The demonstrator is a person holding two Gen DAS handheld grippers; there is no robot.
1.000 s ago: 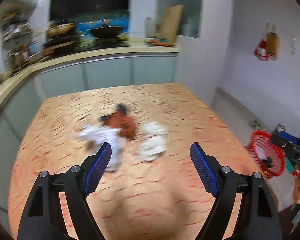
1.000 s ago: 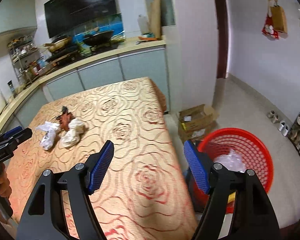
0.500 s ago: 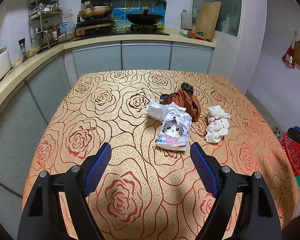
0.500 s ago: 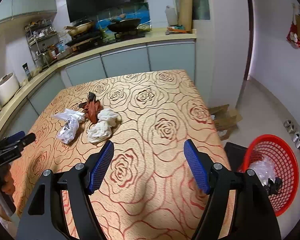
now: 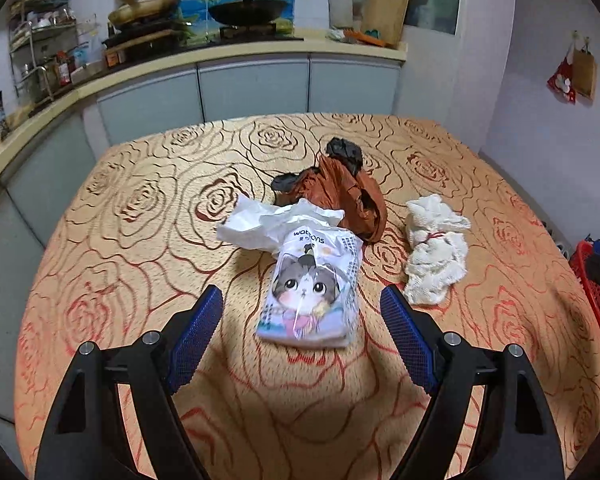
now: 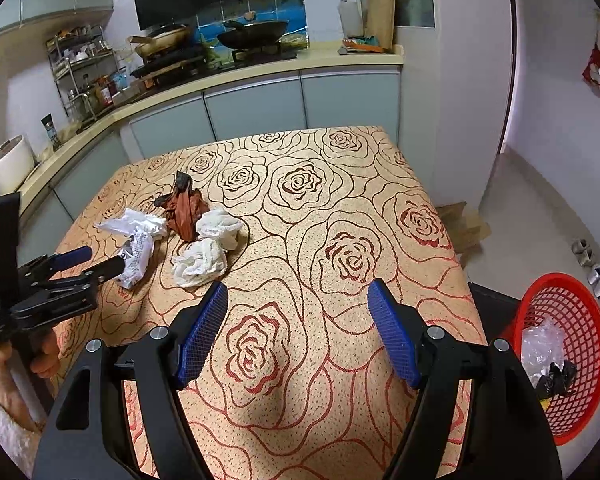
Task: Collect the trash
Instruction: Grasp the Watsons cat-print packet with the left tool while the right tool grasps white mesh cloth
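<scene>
Left wrist view: the left claw (image 5: 301,312) is spread wide, and nothing is pinched in it. Right between its two blue pads (image 5: 196,334) lies the cat bag (image 5: 312,292), a thin plastic bag with a cartoon cat printed on it. The pads are on each side of the bag but do not touch it yet.

The bag looks very light and soft. It should squash flat when squeezed, and the shiny plastic could be slippery (a small pinch at the edge might slide off). I think the best place to grab is across the puffy middle, so lots of plastic bunches up between the pads.

Just past the claw, behind the bag, is a crumpled white wrapper (image 5: 260,222), touching the bag's far end. It might come along or fall off. Further ahead sits a rumpled orange and black bag (image 5: 340,188). Ahead and to the right of the claw is a wad of white tissue (image 5: 436,256), soft and fluffy, easy to crush and easy to lift.

In the right wrist view, the right claw (image 6: 296,330) is also spread and empty, hanging over a bare patch of the rose-patterned counter (image 6: 340,240). All the trash is ahead and to its left. The red basket (image 6: 568,364) is down on the floor to the right of this claw, with some plastic and something black already inside.
</scene>
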